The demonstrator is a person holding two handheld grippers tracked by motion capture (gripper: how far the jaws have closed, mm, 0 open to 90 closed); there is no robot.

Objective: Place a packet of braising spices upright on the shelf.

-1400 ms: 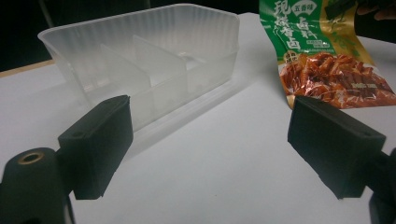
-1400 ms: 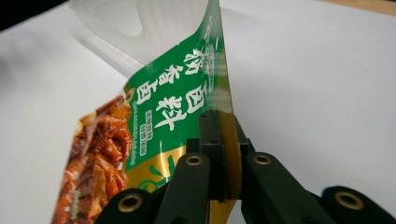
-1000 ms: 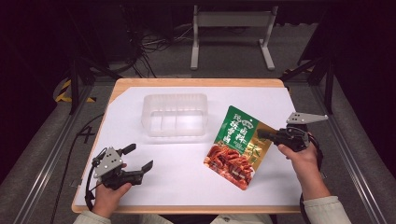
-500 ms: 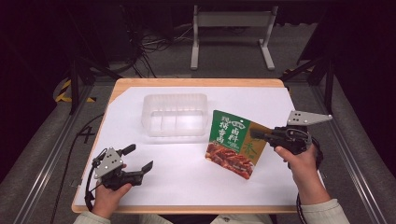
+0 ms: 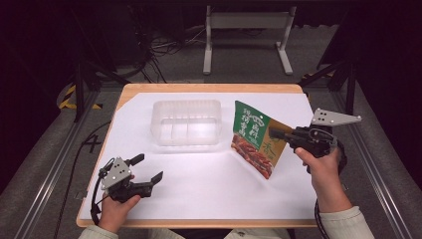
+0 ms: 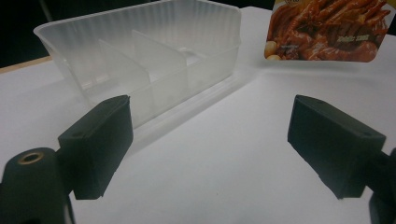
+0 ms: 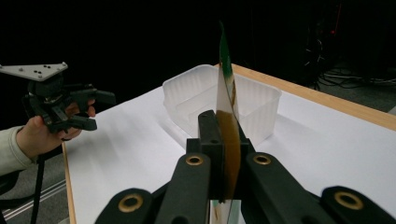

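Lifted the snack pouch (image 5: 256, 141) clean off the white table (image 5: 199, 189) since a second ago, pinched tight by its edge in the right gripper (image 5: 276, 133), hung just right of the clear tray (image 5: 186, 123), probably headed in there, while left gripper (image 5: 148, 168) sat wide open holding nothing.

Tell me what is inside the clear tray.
The tray holds two upright clear dividers that split it into three compartments, and all three look empty. In the right gripper view the snack packet, pinched in the right hand-held gripper, covers a strip of it.
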